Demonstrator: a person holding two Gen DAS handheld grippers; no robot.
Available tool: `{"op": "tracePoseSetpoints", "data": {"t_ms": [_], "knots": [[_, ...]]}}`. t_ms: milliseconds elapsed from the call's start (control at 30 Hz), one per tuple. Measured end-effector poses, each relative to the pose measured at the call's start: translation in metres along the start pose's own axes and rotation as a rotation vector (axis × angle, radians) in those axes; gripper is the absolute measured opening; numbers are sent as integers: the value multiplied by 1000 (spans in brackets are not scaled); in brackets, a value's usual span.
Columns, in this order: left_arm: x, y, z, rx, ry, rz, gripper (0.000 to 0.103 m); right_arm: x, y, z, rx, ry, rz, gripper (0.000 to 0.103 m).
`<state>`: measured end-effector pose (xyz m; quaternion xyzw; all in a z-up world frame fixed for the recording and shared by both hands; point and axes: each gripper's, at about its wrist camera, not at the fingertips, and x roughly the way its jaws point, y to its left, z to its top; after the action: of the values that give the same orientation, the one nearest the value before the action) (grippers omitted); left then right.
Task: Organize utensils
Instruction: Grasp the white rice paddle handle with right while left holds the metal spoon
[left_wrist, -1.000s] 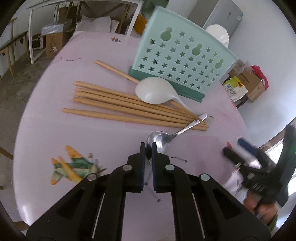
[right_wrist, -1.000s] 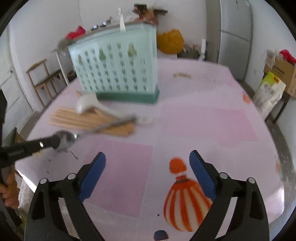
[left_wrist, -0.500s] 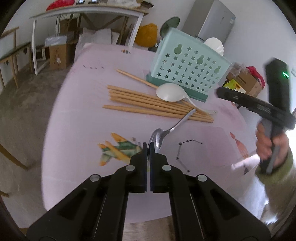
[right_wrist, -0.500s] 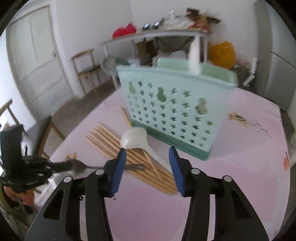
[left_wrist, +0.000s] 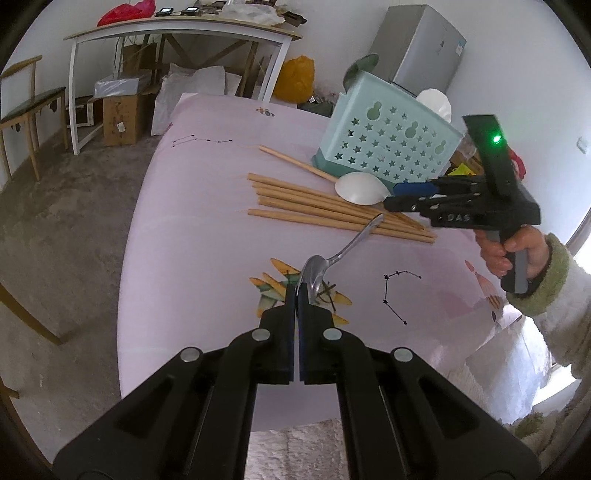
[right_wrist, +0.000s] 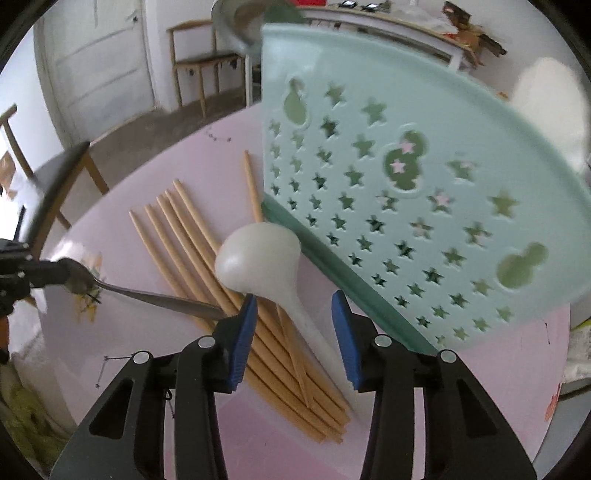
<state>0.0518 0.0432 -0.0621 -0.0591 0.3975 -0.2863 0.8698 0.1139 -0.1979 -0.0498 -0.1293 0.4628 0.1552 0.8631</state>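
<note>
Two claws point down at a pink table (left_wrist: 192, 229). The left claw (left_wrist: 297, 295) is shut tight on a metal spoon (left_wrist: 334, 258) by its bowl. The right claw (right_wrist: 291, 325) is half open and closing over a white spoon (right_wrist: 258, 254), not touching it. Sticks (right_wrist: 192, 251) lie beside a green basket (right_wrist: 424, 192) near the table's edge. Bare table lies near the claws. Boxes stand on the grey floor.

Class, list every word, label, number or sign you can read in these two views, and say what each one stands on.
"DAS": raised letters on the black body of the right gripper, seen in the left wrist view.
Sticker on the grey fridge: too small to read.
Label on the cardboard box: too small to read.
The tablecloth carries only pictures, no words.
Right wrist view: no readable text.
</note>
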Motion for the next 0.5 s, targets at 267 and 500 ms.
{"op": "tracePoseSetpoints", "data": {"t_ms": [267,500], "knots": [[-3,5,-3,-24,-16,-15,0,18,11,22,-56,18,-13,40],[-5,8,-5,-42,-28,-22,0,20,14,26,-45,7,-44,13]]}}
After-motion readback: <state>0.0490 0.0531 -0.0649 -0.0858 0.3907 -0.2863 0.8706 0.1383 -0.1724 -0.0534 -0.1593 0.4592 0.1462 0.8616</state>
